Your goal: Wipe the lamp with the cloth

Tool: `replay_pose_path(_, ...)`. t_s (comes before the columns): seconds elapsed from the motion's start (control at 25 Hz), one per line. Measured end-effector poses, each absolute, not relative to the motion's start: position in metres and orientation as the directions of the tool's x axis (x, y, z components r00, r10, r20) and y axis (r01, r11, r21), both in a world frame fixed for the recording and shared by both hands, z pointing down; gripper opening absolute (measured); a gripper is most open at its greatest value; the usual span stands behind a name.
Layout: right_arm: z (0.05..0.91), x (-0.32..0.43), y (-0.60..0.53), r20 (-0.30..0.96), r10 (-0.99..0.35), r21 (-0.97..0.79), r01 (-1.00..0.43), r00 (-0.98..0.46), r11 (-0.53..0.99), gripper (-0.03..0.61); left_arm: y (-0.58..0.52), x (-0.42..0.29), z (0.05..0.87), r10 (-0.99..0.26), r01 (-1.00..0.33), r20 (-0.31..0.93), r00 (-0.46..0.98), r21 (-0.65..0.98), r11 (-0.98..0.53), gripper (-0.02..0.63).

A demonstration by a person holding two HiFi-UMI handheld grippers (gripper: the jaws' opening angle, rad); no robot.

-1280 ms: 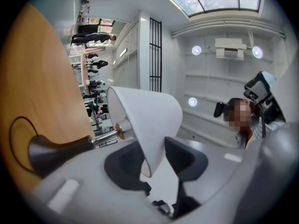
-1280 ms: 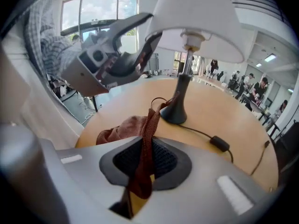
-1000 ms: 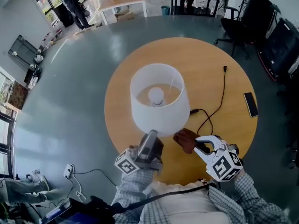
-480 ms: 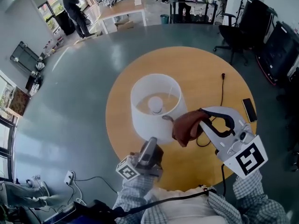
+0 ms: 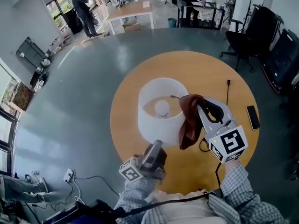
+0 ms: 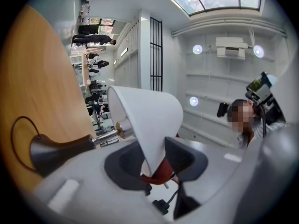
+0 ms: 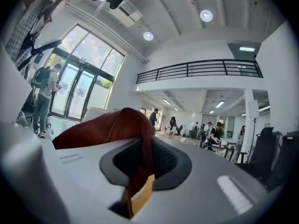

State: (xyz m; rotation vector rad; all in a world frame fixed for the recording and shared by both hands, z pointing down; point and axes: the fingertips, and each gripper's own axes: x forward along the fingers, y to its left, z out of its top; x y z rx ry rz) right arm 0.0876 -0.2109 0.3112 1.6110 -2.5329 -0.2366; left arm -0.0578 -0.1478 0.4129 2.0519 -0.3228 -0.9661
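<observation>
The lamp's white shade (image 5: 161, 111) stands in the middle of the round wooden table (image 5: 140, 73). My left gripper (image 5: 155, 147) is shut on the shade's near lower rim; in the left gripper view the thin white edge (image 6: 149, 120) sits pinched between both pads, with the dark lamp base (image 6: 56, 150) to the left. My right gripper (image 5: 200, 107) is raised beside the shade's right side, shut on a red-brown cloth (image 5: 189, 120) that hangs down against the shade. The right gripper view shows the cloth (image 7: 107, 127) folded over and clamped between the jaws (image 7: 140, 157).
A black cable (image 5: 227, 92) runs over the table's right half, and a dark phone (image 5: 252, 117) lies near the right edge. Beyond the table is grey floor, with black office chairs (image 5: 243, 41) at the far right and people at desks far behind.
My right gripper has lifted the cloth from the table's near edge up to the right side of the shade. The left gripper has kept its hold on the rim.
</observation>
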Motion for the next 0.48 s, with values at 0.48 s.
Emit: replay_pose_path(0.48,0.338,0.110,-0.239,0.054,-0.906,0.019,-0.907,-0.420,0.421,0.051,-0.149,-0.054,0.410,-0.534,0.107,-0.520,0.666,0.775,-0.622,0.132)
